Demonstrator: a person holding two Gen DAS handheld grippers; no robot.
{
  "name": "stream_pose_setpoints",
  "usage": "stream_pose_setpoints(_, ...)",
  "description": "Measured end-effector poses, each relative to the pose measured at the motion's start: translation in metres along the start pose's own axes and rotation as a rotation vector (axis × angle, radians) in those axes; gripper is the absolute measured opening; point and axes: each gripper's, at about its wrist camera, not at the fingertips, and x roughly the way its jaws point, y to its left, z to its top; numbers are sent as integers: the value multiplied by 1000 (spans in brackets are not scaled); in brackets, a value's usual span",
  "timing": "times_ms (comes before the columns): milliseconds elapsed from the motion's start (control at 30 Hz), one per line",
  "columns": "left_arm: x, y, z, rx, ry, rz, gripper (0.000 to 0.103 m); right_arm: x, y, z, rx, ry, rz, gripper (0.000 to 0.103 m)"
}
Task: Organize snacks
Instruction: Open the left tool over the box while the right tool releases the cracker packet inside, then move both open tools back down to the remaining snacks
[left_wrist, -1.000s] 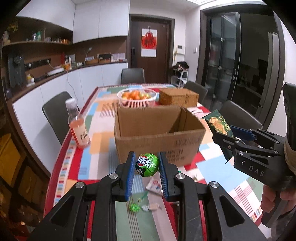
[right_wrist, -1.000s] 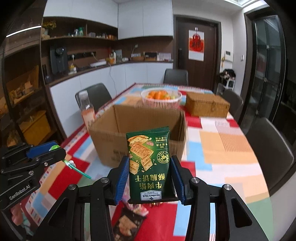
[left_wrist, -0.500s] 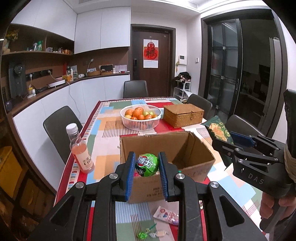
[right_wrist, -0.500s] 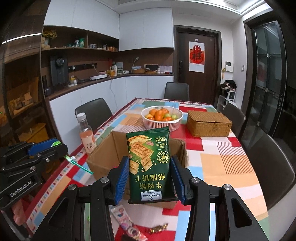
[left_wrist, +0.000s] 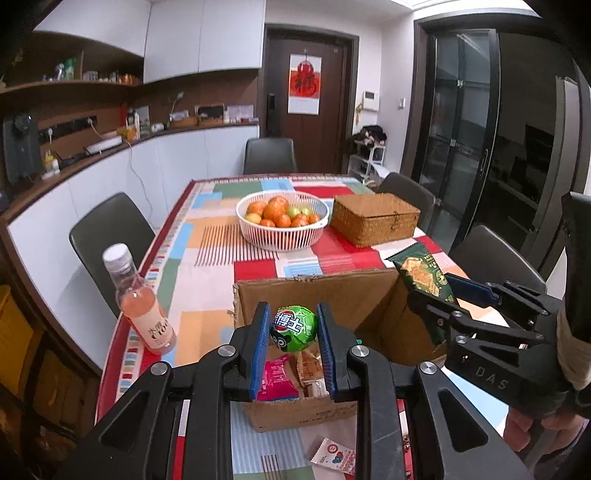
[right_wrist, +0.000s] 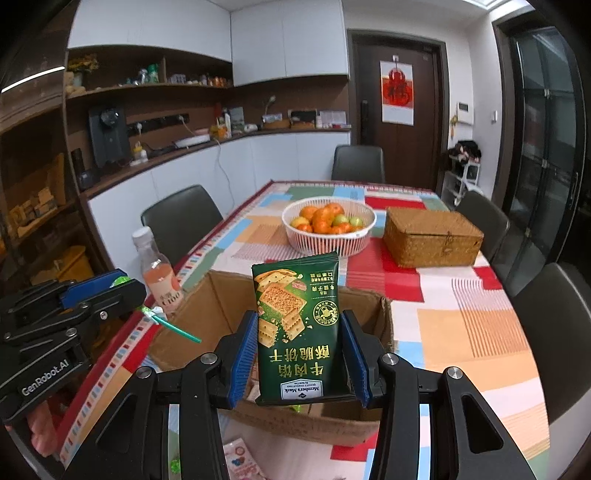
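Observation:
My left gripper is shut on a round green lollipop and holds it above the near-left part of an open cardboard box. Its green stick shows in the right wrist view. My right gripper is shut on a dark green cracker packet, upright over the box; it also shows in the left wrist view. Inside the box lie a pink packet and a beige one.
A pink drink bottle stands left of the box. A white fruit basket and a wicker box sit behind it. A small white sachet lies on the tablecloth in front. Chairs surround the table.
Both grippers rose and moved forward over the box, so I look down into it now. Each keeps its snack.

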Motion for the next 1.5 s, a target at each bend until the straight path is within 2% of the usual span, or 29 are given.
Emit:
stream_pose_setpoints(133,22,2,2,-10,44,2,27,17,-2,0,8,35,-10,45)
stream_pose_setpoints(233,29,3,4,-8,59,16,56,26,-2,2,1,57,-4,46)
stream_pose_setpoints(267,27,2,3,-7,48,21,58,27,-2,2,-3,63,-5,47)
stream_pose_setpoints(300,23,2,2,-1,42,26,58,28,-1,1,-6,66,-5,50)
stream_pose_setpoints(333,20,1,1,5,36,30,58,25,-2,0,-3,62,-8,59)
stream_pose_setpoints(367,16,1,-1,9,31,35,58,22,-2,-1,-3,54,-10,63)
stream_pose_setpoints(500,-5,1,-8,10,9,39,58,6,3,-6,-34,23,-16,63)
stream_pose_setpoints(1033,-86,-7,-53,53,-63,71,61,-62,33,-38,-91,-51,52,63)
stream_pose_setpoints(1200,-99,-10,-71,71,-52,85,61,-72,40,-54,-112,-40,60,63)
stream_pose_setpoints(1500,-103,-10,-108,69,24,85,61,-72,48,-85,-117,37,88,63)
